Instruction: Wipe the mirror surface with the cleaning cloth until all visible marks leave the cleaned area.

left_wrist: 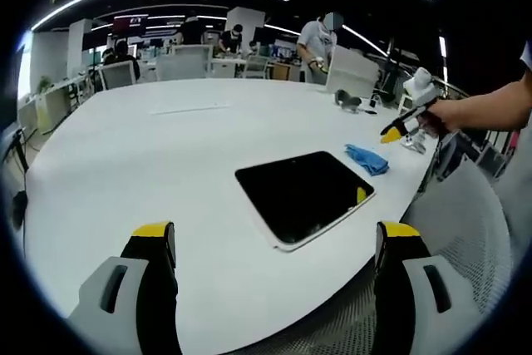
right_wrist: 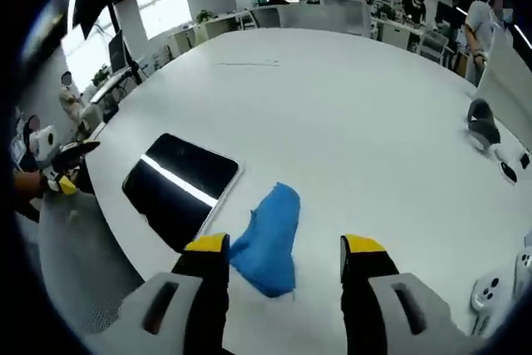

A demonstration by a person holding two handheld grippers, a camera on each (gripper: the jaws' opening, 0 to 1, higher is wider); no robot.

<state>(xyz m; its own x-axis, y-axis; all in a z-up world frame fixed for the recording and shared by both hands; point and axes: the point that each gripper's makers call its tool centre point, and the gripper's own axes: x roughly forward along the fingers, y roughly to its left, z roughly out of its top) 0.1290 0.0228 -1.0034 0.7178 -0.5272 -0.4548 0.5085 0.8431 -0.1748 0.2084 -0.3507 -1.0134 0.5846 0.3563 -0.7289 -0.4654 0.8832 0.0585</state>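
Mirror (left_wrist: 304, 194) beside blue cloth (right_wrist: 268, 239)

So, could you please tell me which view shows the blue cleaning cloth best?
The right gripper view: the blue cleaning cloth lies large and crumpled on the table, just ahead of the open jaws, beside the mirror. The left gripper view shows it small and distant, past the mirror.

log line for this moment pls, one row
stage: pre-grasp | right gripper: open, over blue cloth | left gripper: open, free | mirror: flat on white table, not yet wiped
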